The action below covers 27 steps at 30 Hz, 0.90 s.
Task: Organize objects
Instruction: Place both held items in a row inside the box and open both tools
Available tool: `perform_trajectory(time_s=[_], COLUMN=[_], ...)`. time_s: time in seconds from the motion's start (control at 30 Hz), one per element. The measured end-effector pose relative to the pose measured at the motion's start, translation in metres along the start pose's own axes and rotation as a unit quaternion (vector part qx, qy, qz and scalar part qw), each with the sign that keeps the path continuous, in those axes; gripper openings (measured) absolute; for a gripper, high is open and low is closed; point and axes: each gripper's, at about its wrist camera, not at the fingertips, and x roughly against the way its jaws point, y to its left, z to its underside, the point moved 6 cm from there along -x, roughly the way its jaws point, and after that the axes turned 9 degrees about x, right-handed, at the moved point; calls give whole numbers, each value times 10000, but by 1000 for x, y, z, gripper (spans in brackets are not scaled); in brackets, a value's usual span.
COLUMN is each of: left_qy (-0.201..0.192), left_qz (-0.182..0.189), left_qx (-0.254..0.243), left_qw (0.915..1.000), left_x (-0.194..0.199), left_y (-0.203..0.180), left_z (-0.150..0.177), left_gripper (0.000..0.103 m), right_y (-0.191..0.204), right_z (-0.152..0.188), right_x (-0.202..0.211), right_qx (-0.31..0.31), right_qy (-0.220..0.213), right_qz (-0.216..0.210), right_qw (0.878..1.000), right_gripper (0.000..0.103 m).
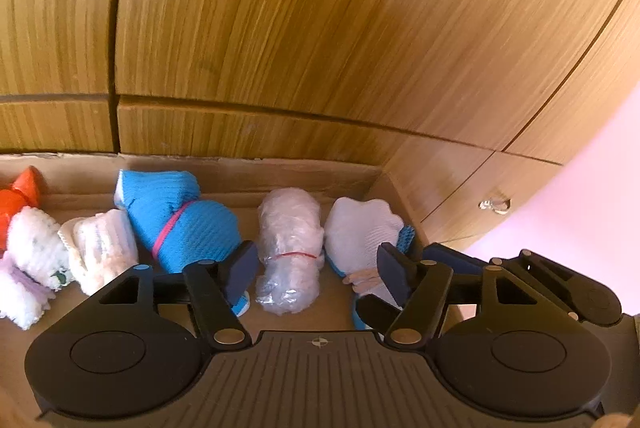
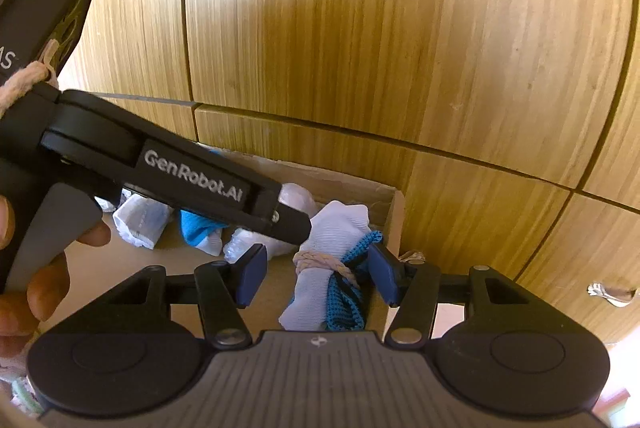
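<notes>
- The white sock bundle [image 2: 320,268], rolled with a blue mesh piece and bound by a braided beige band [image 2: 324,264], lies in the right end of the cardboard box [image 2: 394,224], close to its right wall. Its long axis runs from the camera toward the wooden cupboard, and the toe end points at the back wall of the box.
- The right tongs [image 2: 318,278] stand partly open around that bundle. The right pad sits at the blue mesh; the left pad stands clear of the white fabric, so nothing is gripped.
- The left tongs [image 1: 318,266] are open wide over the box, with nothing pressed between the pads. A plastic-wrapped roll [image 1: 290,252], tied with a thin red band, lies below the gap, lengthwise toward the cupboard.
- To its left lie a blue knitted roll [image 1: 176,220] with a pink band, tilted toward the upper left, then fluffy white bundles [image 1: 100,248] and an orange item [image 1: 20,196] at the far left.
- The box stands against wood-grain cupboard doors [image 1: 320,28]; a small metal handle [image 1: 496,205] shows at lower right, beside a pale pink wall [image 1: 592,208].
- In the right wrist view a hand [image 2: 48,280] holds the left gripper's grip, whose side reads "GenRobot.AI".
</notes>
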Motion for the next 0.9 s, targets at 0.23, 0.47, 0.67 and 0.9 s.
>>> perform_trajectory(time_s=[0.23,0.47,0.67,0.9], left_qy=[-53,-122,-218,-451], left_qz=[95,-54,-103,-437], left_qx=[-34,-125,-201,-440], left_qw=[9999,9998,9995,9971], left_x=[27,60,96,134], left_y=[-13,-22,-23,-20], left_z=[11,22,36,54], left_gripper=[79,82,82,83], right_y=[-5,9,18,36], right_z=[-11,-12,-14,-14], right_x=[13,28,54,78], right_qx=[-208,-241,-267,-207], right_qy=[-132,-186,-294,-366], right_qz=[-35,-50,-63,-96], right_qw=[9997,9995,9992,9991], right_gripper=[61,63,68,74])
